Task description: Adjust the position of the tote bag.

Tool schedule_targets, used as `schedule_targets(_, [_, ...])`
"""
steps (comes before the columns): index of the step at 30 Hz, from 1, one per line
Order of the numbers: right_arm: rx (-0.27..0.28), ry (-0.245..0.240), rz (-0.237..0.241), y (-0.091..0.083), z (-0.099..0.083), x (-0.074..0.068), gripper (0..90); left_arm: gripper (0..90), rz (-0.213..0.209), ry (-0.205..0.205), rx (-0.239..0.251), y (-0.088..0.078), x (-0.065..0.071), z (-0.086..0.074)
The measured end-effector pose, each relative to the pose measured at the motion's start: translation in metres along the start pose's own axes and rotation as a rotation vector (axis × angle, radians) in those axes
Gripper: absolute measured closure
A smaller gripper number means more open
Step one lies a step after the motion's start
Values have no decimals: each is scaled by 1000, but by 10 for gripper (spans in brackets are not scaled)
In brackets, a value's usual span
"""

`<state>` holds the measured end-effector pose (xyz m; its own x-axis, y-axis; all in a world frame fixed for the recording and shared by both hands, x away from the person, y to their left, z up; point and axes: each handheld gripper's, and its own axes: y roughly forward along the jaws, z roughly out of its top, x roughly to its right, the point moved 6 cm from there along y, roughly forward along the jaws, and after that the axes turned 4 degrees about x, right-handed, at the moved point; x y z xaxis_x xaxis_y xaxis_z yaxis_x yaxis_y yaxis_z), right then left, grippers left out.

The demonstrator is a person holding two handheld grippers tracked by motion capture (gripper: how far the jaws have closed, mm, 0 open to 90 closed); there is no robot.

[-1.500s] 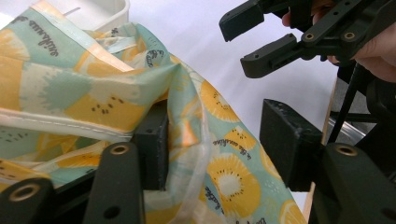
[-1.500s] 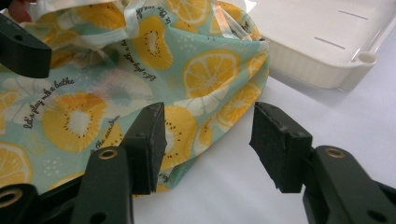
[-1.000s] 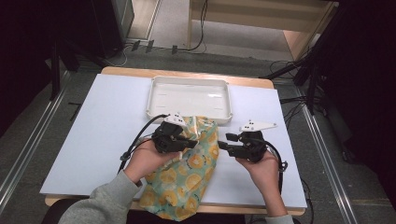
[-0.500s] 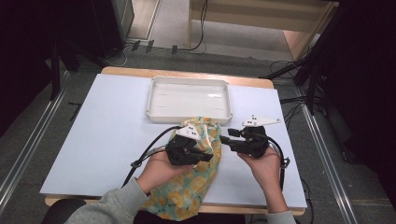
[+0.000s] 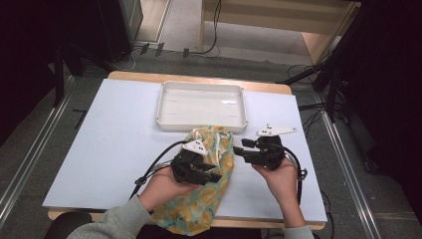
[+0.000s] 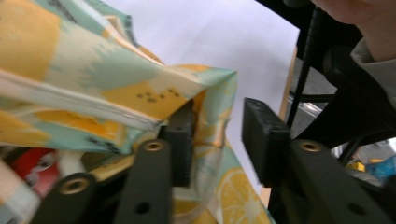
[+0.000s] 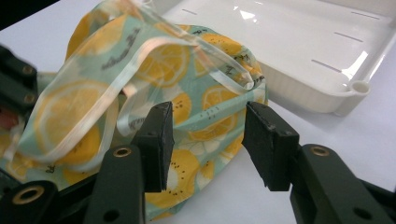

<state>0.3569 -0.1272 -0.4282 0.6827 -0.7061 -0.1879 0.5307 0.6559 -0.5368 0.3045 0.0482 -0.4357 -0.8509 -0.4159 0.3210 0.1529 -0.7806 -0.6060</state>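
A lemon-print fabric bag lies on the white table, its lower end hanging over the near edge. My left gripper rests over the bag's middle, open. In the left gripper view one jaw sits under a fold of the bag's rim and the other stands outside it. Something red shows inside the bag. My right gripper is open at the bag's right edge. In the right gripper view the bag and its clear strap lie just beyond the open jaws.
A white plastic tray stands just behind the bag, also seen in the right gripper view. Bare table spreads to the left. Cables trail from both grippers toward the near edge.
My left gripper has slid across the bag toward the person and to the right. The bag's upper end has bunched up. The right gripper has hardly moved.
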Motion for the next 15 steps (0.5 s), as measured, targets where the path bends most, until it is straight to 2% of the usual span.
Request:
schedule_targets(5, [-5,11,6,0,1,-4,545,494,17,-3,4,-9,-2,3])
schedule_targets(11, [-5,1,9,-2,4,-7,546,432,68,11,3,-23,-4,5])
schedule_targets(15, [-3,-7,11,-4,6,-9,550,385,79,2,26,-36,-6,9])
